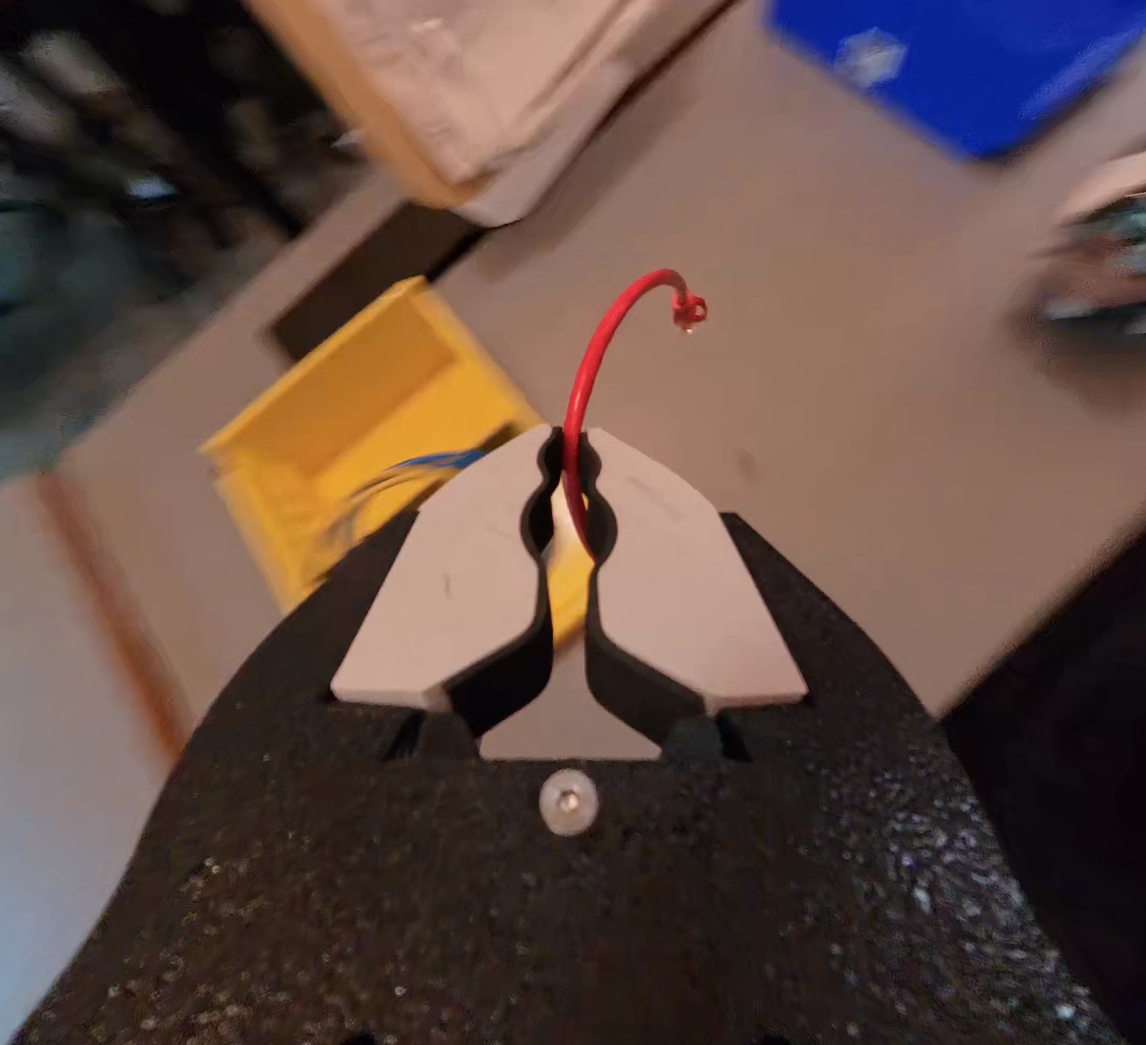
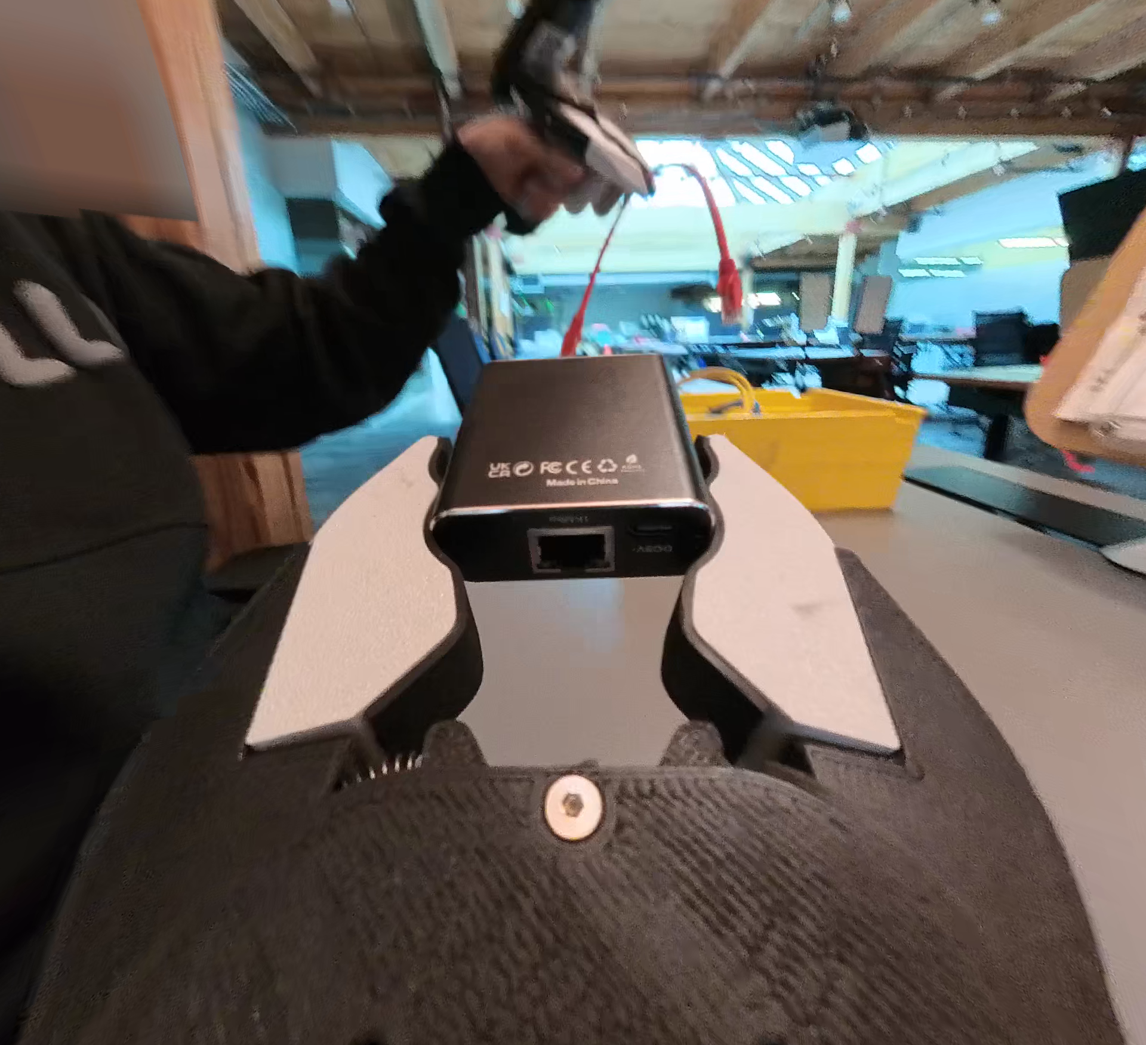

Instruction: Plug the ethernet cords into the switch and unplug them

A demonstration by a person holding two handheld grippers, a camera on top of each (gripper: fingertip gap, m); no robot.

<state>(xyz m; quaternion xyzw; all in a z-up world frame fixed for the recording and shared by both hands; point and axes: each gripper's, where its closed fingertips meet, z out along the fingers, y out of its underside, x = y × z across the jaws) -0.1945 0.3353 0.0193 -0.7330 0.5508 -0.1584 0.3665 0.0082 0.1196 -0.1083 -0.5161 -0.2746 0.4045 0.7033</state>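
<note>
My left gripper (image 1: 572, 433) is shut on a red ethernet cord (image 1: 595, 345) whose plug (image 1: 689, 311) curls forward above the table. In the right wrist view that left gripper (image 2: 645, 185) is raised high in a person's hand, with the red cord (image 2: 713, 215) and its plug (image 2: 730, 283) hanging down. My right gripper (image 2: 573, 445) is shut on a black switch (image 2: 573, 426) held above the table, with an empty port (image 2: 572, 549) facing the camera.
A yellow bin (image 1: 347, 414) with blue and yellow cords stands on the grey table (image 1: 806, 395); it also shows in the right wrist view (image 2: 806, 445). A cardboard box (image 1: 465, 35) and a blue bin (image 1: 967, 11) stand farther back. A person in a black sleeve (image 2: 279, 333) is at the left.
</note>
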